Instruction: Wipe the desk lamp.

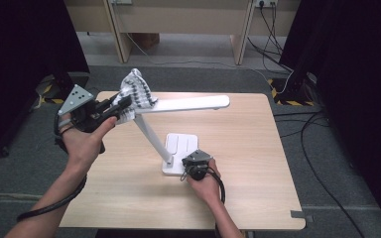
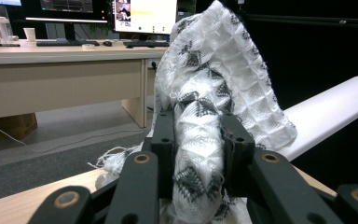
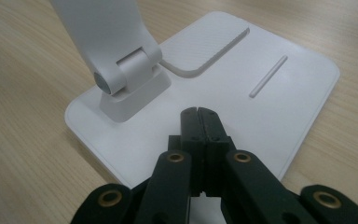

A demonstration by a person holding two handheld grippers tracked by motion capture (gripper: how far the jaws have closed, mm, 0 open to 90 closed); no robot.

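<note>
A person at a wooden table wipes a white desk lamp with a patterned cloth, one pair of tongs in each hand. The left tongs, raised over the far left of the table, pinch a bunched fold of the cloth between their jaws; in the left gripper view the cloth rises above the jaws and drapes onto the left end of the lamp's long head. The right tongs, near the middle of the table, have their jaws pressed together with nothing between them, and in the right gripper view the right tongs sit low over the lamp's flat base, just right of the hinge; whether the tips touch it cannot be told.

The step appears to be a wipe along the head while the base is pinned. To do it well, the closed right tongs should likely bear straight down on the base, clear of the hinge, so the lamp neither slides nor tips as the cloth drags. The left tongs should probably keep a firm pinch, lay a broad face of cloth on the head, and sweep toward its free right end with light, even pressure, since a hard push could fold the tilted arm.
</note>
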